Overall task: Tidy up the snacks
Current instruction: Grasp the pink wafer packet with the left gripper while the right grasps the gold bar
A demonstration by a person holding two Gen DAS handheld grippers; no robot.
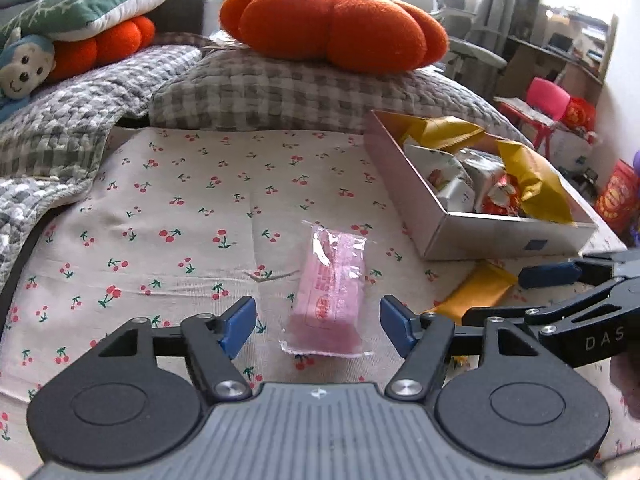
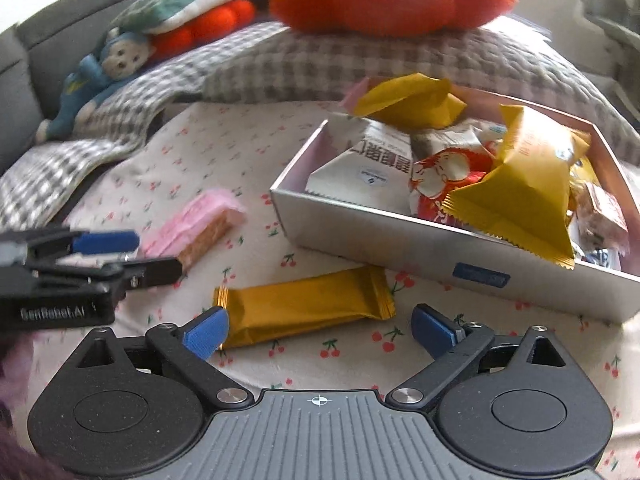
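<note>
1. Left gripper [image 1: 318,322]: jaws apart, blue pads either side of the pink wafer pack [image 1: 330,294], not pressing it. Pack lies flat on the cherry-print sheet [image 1: 160,208], clear wrapper, long axis running away from the cam.
2. Right gripper [image 2: 320,330]: jaws wide, holding nothing. Yellow snack bar [image 2: 304,306] lies on the sheet between/just ahead of the pads; left pad overlaps the bar's near left corner in view, contact can't be told.
3. Silver box [image 2: 400,236] sits on the sheet to the right of both packs, near the yellow bar but apart. Full of snacks: yellow pouches [image 2: 528,184], a white pack [image 2: 368,168], a red-and-white pack [image 2: 444,176], small pinkish pack at the far right end.
4. In left wrist view the right gripper shows at the right edge, over the yellow bar, below the box's front wall. In right wrist view the left gripper shows at the left edge, beside the pink pack.
5. Bkgd: orange pumpkin cushion [image 1: 332,24] on a grey check pillow [image 1: 280,96], grey check blanket [image 1: 60,128] to the left, green cushion [image 1: 88,4] over a 2nd orange plush, blue-hooded doll [image 2: 100,76].
6. Right wrist view is a bit blurred, esp. left side.
</note>
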